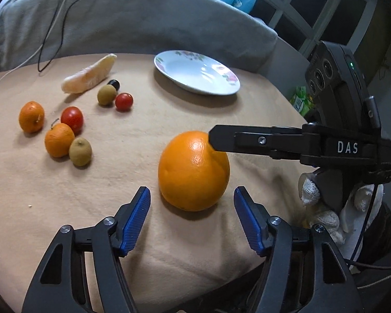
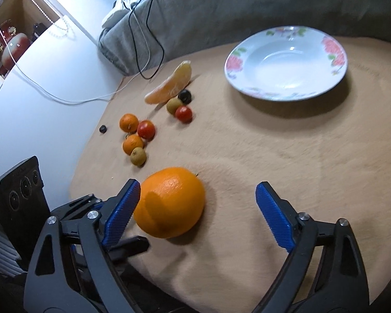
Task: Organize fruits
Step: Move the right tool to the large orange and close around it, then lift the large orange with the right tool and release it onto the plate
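Observation:
A large orange lies on the tan cloth at the near edge of the table. My left gripper is open, its blue pads on either side of the orange's near end and clear of it. My right gripper is open wide; its left pad sits against the orange's side and its right pad stands far off. In the left wrist view one of its black fingers reaches in from the right and rests on the orange's top. A white flowered plate stands empty at the back.
Small fruits lie in a loose group at the left: two mandarins, two cherry tomatoes, two greenish-brown fruits, a dark grape and a pale citrus segment. A grey cushion with cables backs the table. A gloved hand holds the right gripper.

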